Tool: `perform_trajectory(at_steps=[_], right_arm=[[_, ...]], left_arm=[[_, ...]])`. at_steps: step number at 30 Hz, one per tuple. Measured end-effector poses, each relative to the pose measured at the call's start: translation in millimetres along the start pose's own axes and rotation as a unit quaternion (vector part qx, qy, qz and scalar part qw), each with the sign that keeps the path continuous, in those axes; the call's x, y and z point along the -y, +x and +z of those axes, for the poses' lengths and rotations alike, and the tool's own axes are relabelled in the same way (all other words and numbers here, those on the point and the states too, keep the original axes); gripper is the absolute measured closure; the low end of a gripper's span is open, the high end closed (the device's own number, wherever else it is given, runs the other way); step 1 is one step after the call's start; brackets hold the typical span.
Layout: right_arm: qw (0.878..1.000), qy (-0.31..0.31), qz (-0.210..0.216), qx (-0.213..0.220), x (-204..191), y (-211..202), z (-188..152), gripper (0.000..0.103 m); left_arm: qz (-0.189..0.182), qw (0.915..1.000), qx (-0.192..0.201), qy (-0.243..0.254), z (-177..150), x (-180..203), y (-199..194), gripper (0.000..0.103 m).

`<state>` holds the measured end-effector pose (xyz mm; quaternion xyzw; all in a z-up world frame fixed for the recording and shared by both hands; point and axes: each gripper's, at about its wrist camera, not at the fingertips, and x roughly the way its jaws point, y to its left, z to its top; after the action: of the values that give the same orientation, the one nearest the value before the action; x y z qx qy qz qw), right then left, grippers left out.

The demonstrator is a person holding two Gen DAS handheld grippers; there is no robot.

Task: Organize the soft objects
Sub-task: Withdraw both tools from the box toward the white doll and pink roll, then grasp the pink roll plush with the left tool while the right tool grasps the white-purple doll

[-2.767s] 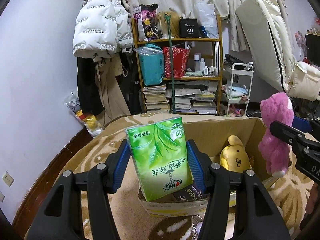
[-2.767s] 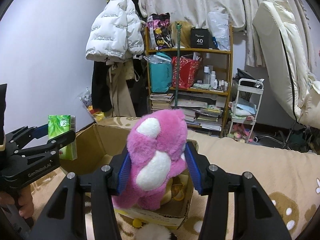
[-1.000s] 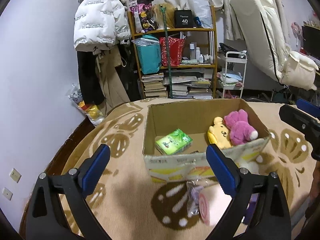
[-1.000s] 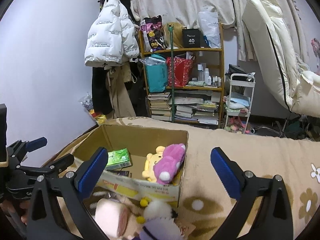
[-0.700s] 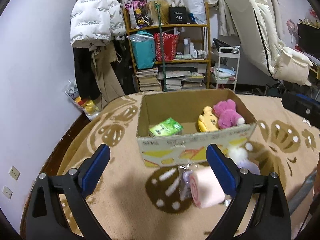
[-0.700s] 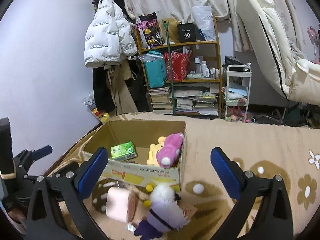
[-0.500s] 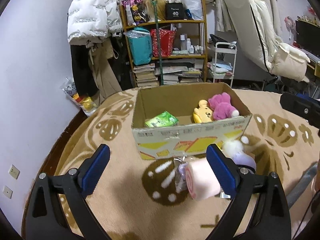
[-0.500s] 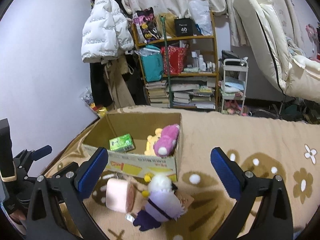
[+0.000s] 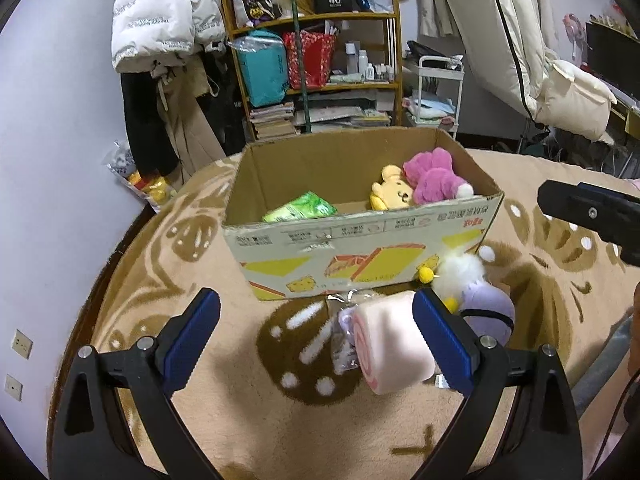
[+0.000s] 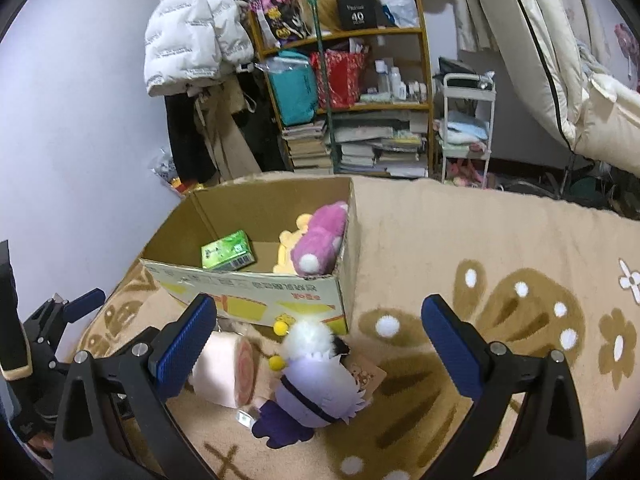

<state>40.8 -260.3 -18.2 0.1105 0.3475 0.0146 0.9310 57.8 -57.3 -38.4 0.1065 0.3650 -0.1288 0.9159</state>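
A cardboard box (image 9: 360,236) stands on the patterned rug. It holds a green tissue pack (image 9: 300,209), a yellow plush (image 9: 390,196) and a pink plush (image 9: 434,178). In front of the box lie a pink roll cushion (image 9: 390,344) and a purple-and-white plush (image 9: 480,300). My left gripper (image 9: 316,336) is open and empty above the roll cushion. My right gripper (image 10: 316,336) is open and empty above the purple plush (image 10: 312,388), with the roll cushion (image 10: 224,372) to its left. The box (image 10: 280,292) shows the tissue pack (image 10: 228,250) and pink plush (image 10: 320,236).
A small clear packet (image 9: 340,344) lies beside the roll cushion. A wooden shelf (image 9: 316,60) with books and bags, a white jacket (image 9: 164,20) and a white cart (image 10: 466,120) stand behind. The rug (image 10: 480,260) spreads to the right of the box.
Both grippers dropped the tissue pack and pink plush into the box, opened, and pulled back and down. The roll cushion and purple plush now sit closer under them.
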Motion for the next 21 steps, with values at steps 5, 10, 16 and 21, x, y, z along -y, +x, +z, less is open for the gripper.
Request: perform_trajectory(at_steps=[5, 10, 16, 21], right_arm=[[0.999, 0.016, 0.0, -0.041, 5, 18, -4, 0.0], [0.996, 0.008, -0.017, -0.086, 4, 38, -10, 0.0], [0.993, 0.002, -0.026, -0.113, 3, 52, -15, 0.0], [0.99, 0.005, -0.029, -0.139, 3, 62, -21, 0.0]], left_arm=[[-0.014, 0.9998, -0.012, 0.001, -2, 6, 11, 0.007], [-0.033, 0.9991, -0.025, 0.006, -6, 13, 22, 0.007], [-0.047, 0.9975, -0.052, 0.011, -10, 21, 38, 0.007], [-0.059, 0.9955, -0.073, 0.015, -14, 25, 50, 0.007]])
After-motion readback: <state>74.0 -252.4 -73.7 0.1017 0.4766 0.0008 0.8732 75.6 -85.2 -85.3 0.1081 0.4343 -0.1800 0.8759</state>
